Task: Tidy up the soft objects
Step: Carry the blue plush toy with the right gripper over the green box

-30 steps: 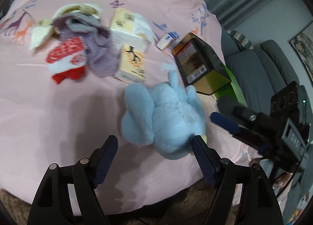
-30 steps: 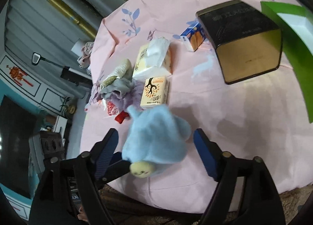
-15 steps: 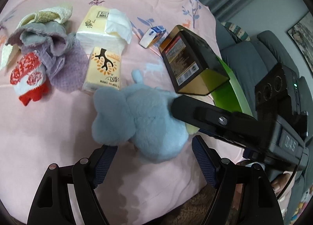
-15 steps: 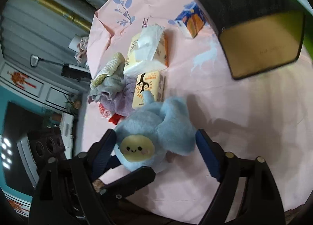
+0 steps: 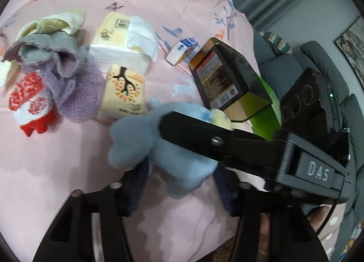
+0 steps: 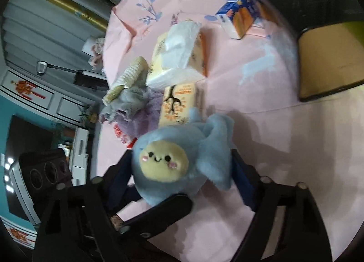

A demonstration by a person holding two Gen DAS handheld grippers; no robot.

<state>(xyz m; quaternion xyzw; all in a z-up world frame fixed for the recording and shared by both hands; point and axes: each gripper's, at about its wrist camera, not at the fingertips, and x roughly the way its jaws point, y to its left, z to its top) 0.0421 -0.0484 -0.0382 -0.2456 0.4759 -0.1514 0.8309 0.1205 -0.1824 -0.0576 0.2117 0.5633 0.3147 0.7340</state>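
left wrist: close, looks down | right wrist: close, opposite side | shared: blue plush [image 5: 159,148] [image 6: 179,162]

At the upper centre of my left view an open tissue pack [image 5: 120,41] lies on the pink printed cloth [image 5: 45,159], a white sheet sticking out of its top. Just below it sits a smaller orange-printed tissue packet [image 5: 124,92]. To the right lies a small blue-and-orange carton [image 5: 182,50], then a dark tin box [image 5: 227,80] with a gold end. A grey sofa [image 5: 284,66] fills the right edge.
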